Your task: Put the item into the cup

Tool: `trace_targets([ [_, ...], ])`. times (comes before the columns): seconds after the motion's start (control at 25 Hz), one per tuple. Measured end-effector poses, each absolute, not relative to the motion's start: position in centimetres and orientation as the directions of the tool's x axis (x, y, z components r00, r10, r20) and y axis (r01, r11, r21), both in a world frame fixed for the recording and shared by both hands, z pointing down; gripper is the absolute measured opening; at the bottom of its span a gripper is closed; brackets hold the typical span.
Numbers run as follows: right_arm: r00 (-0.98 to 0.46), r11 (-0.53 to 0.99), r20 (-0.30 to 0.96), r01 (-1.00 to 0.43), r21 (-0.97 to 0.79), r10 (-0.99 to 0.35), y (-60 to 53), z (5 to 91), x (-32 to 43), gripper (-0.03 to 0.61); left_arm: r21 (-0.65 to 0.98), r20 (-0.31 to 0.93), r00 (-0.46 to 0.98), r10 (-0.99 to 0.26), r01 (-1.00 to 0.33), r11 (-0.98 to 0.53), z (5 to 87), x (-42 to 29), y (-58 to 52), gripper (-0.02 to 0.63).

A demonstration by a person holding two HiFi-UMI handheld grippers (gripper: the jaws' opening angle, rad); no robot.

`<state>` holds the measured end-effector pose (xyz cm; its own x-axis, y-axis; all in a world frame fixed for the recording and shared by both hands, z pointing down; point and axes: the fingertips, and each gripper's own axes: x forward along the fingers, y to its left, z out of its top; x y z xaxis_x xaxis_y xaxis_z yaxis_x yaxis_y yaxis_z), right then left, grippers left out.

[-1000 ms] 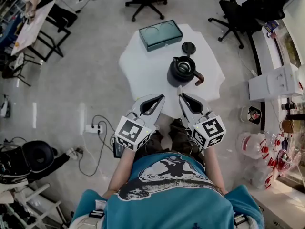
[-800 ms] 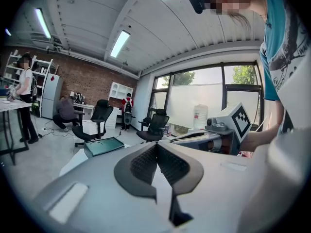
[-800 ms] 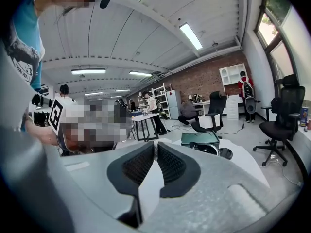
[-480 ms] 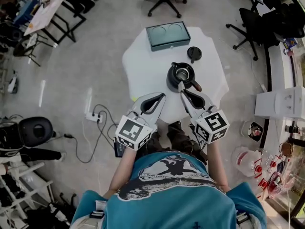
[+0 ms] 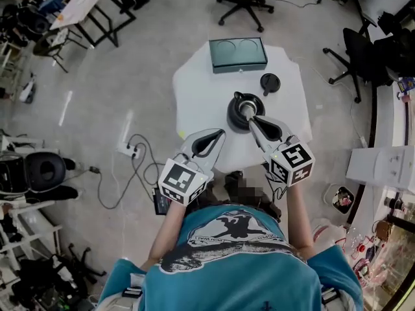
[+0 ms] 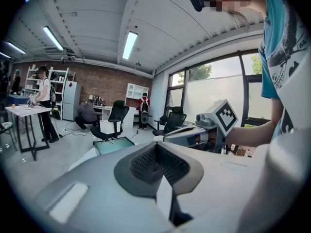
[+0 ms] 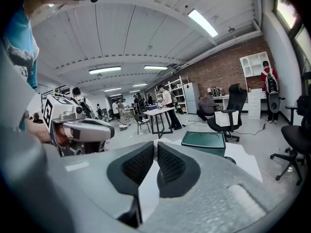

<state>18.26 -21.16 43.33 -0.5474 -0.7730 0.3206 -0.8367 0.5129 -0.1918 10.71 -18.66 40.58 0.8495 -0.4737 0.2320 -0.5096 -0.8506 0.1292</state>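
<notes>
Head view, read left to right: a white power strip [image 5: 126, 151] lay on the floor, well to the left of the cup. The left gripper [image 5: 220, 133] hung over the near edge of the white table [image 5: 198, 99], left of the cup and apart from it. Its marker cube [image 5: 182, 181] carried one black-and-white square pattern on the upper face. In the left gripper view its two ribbed pads met at the tips, fully closed with nothing between them.

One teal box [image 5: 238, 54] stood on the table beyond the cup, and its top showed two round recesses side by side.

One black cup [image 5: 236, 113] stood near the table's middle. Its mouth was uncovered and its inside looked metallic; what lay in it could not be made out.

The right gripper [image 5: 251, 118] reached in from the cup's near right side, with its tips over the rim. Its marker cube [image 5: 292, 162] showed a second square pattern. In the right gripper view the pads stood almost together, pinched on a thin pale item [image 7: 155, 149] that filled the narrow slit between them. The item was thus at the jaw tips, over the cup's edge.

One black round lid [image 5: 269, 83] lay flat on the table, just beyond and right of the cup, and apart from it.
</notes>
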Motion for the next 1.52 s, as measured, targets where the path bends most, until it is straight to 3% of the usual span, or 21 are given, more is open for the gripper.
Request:
trace_targets([
  [0.72,-0.653,0.687,0.509,-0.71,-0.153,-0.561,-25.2,47.4,19.5,0.026,0.139,0.222,0.78,-0.585,-0.619,-0.773,41.1,11.6,-19.6,0.005],
  [1.52,-0.624,0.727,0.646,-0.67,-0.151,-0.44,-26.0,50.5,19.1,0.028,0.161,0.21,0.758,-0.618,-0.65,-0.743,41.7,11.8,-20.9,0.005],
])
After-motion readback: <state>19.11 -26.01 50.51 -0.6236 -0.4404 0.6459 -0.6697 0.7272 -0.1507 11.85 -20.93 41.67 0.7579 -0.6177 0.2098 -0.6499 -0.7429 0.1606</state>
